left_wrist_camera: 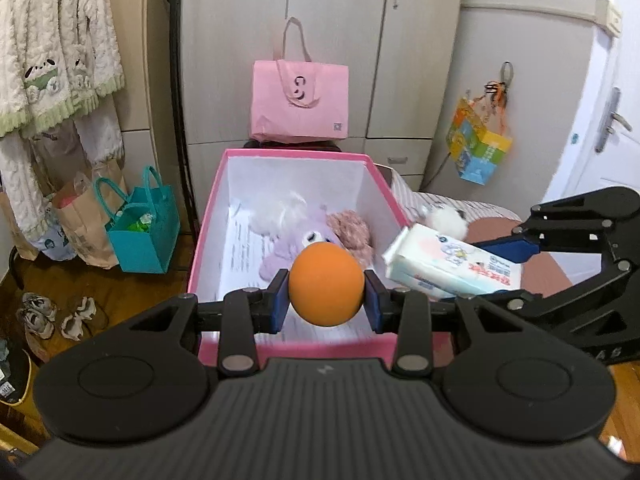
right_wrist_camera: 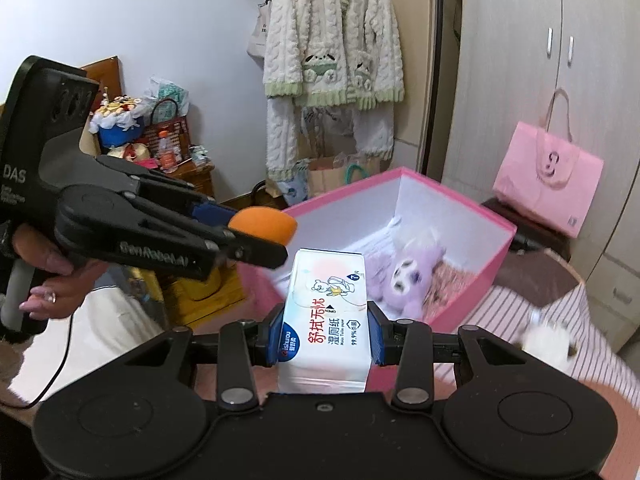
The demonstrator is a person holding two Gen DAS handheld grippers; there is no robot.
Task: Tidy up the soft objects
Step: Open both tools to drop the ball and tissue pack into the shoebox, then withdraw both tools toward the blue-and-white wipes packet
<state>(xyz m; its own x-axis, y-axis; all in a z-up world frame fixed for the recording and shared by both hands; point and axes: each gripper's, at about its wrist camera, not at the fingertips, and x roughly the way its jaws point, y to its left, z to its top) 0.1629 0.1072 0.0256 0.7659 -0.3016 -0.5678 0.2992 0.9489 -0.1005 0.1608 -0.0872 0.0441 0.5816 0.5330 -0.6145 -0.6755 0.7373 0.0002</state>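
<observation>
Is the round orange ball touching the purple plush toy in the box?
Apart. The right wrist view shows the round orange ball held high above the box, clear of the purple plush toy.

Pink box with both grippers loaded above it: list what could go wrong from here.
1. The left gripper pinches the orange ball only at its sides; being round, it may squirt out and miss the pink box.
2. The right gripper holds the wipes pack near the box's right rim, so a release might tip it outside.
3. The two grippers sit close together and could collide.
</observation>
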